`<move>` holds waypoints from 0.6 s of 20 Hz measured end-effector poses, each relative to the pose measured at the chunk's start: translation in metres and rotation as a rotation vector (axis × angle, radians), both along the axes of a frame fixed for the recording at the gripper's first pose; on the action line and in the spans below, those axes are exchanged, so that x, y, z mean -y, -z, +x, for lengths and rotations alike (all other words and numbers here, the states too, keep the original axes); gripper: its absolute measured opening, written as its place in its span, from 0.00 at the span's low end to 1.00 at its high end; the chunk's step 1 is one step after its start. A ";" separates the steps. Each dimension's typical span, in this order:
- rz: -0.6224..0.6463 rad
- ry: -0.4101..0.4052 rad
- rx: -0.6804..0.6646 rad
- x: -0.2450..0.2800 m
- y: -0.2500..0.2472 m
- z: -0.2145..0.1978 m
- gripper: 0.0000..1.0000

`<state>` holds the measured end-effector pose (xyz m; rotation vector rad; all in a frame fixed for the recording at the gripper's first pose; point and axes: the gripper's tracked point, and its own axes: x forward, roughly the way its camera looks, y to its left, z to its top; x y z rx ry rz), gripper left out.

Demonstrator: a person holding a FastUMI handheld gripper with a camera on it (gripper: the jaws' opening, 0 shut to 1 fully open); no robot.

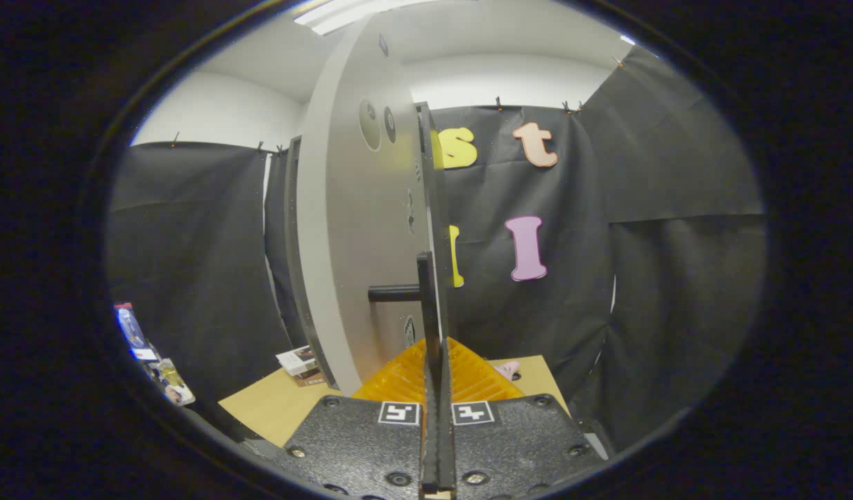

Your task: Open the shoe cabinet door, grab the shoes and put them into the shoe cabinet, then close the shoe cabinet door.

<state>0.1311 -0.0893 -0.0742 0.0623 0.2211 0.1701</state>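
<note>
— Two fingers (405, 378) sit very close together, see? The gripper (438, 347) has the thin edge of the shoe cabinet door (350, 229) pinched between them, one finger on each side.

— So where is the door?

— Right in front. It stands up tall, swung out, and we look along its dark edge. Its wide pale face is on the left of the fingers. A dark bar handle (395, 293) sticks out from that face, just above the fingers.

— Is the door heavy?

— I think it is a stiff, flat board. It will not bend or squash. It should swing easily on its hinges, but it can only go round in a curve, so the hand has to follow that curve.

— Is the edge a good place to hold?

— It looks smooth and thin, so it could slip out if the pinch gets loose. The handle looks like the safer place to hold, I guess.

— And the shoes?

— I see something small and pink (507, 369) on the wooden table (273, 406), just past the fingers on the right. It might be a shoe, but I cannot tell. If it is, it is likely soft and light.

— What is that on the left?

— Some small books or boxes (298, 361) on the table, by the bottom of the door.
</note>
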 end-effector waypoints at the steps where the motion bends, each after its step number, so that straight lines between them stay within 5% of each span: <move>1: -0.006 0.022 -0.006 0.002 0.001 -0.002 0.04; 3: 0.001 0.080 -0.003 0.011 0.000 -0.003 0.15; 8: 0.002 0.101 0.012 0.019 0.002 -0.002 0.86; 12: -0.017 0.002 -0.005 0.028 0.004 -0.010 0.90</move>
